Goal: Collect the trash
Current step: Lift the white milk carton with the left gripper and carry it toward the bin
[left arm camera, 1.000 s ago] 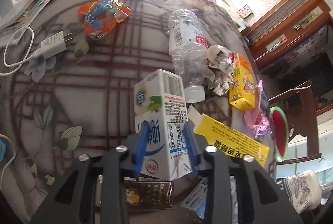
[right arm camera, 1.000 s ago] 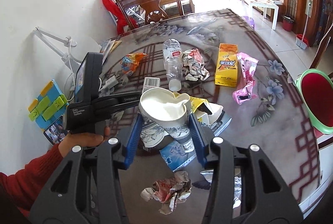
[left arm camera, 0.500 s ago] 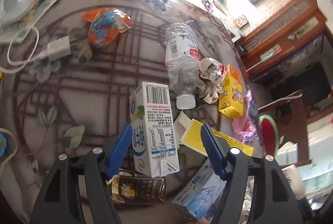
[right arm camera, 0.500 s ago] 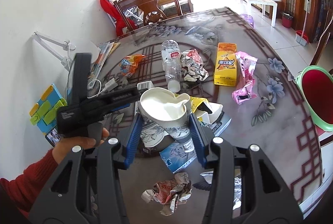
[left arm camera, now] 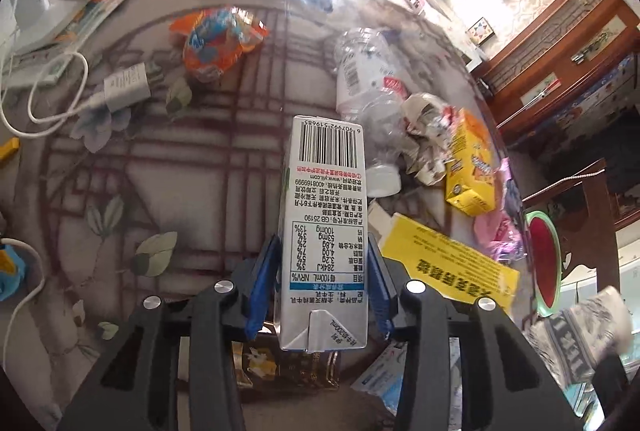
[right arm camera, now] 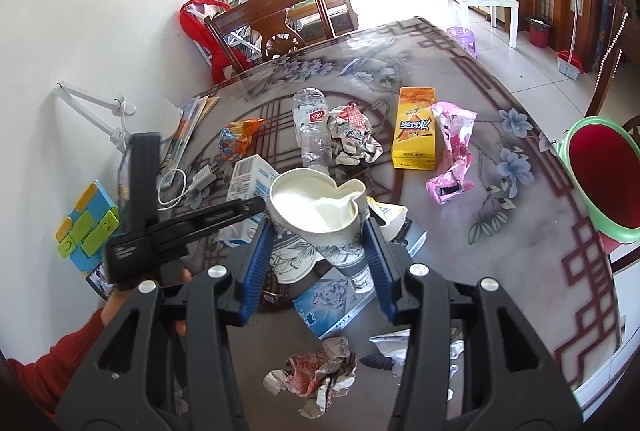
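Two grippers, each holding trash above the patterned table (right arm camera: 520,215). Left gripper (left arm camera: 323,281) clamps a white milk carton (left arm camera: 324,231), barcode end pointing away. Right gripper (right arm camera: 320,255) clamps a crumpled paper cup (right arm camera: 320,215), tilted, over scattered wrappers; yellow box (right arm camera: 414,127) lies beyond.

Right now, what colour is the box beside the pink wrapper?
Yellow box with orange at the top, clearest in the right wrist view.
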Motion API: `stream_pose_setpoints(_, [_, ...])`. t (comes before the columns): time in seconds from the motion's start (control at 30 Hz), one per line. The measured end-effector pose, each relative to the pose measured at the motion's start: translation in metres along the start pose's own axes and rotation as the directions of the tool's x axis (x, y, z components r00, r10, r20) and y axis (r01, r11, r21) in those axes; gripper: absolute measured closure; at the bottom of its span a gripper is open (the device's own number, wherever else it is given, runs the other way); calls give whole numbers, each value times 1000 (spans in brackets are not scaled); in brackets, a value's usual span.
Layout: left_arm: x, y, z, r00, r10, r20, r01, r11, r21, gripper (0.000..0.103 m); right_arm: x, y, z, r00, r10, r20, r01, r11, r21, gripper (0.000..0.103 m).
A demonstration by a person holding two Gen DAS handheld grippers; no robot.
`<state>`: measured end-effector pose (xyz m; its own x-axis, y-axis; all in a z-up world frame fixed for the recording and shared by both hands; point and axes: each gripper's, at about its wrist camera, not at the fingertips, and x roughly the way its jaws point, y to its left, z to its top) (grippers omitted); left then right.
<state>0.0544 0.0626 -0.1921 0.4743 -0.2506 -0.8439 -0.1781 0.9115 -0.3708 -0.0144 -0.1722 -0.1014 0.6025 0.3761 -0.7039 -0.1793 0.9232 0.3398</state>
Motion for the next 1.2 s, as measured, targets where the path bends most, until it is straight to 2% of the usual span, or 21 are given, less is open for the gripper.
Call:
stream_pose_setpoints(0.27, [-42, -19, 10, 995, -53, 85, 49, 997, 51, 65, -8, -4, 8, 999, -7, 37, 7, 1000, -1, 58])
stream_pose_setpoints(0.4, [-53, -31, 11, 992, -76, 104, 68, 994, 81, 65, -12, -10, 9, 999, -13, 48, 12, 1000, 16, 58])
stream_pose_setpoints(0.9, [-48, -77, -2, 989, -135, 59, 125, 979, 158, 65, -36, -47, 16, 993, -80, 83, 73, 994, 77, 58])
stream_pose_setpoints(1.2, [-39, -100, -6, 990, -135, 41, 126, 976, 176, 65, -40, -74, 20, 992, -102, 77, 94, 990, 107, 58])
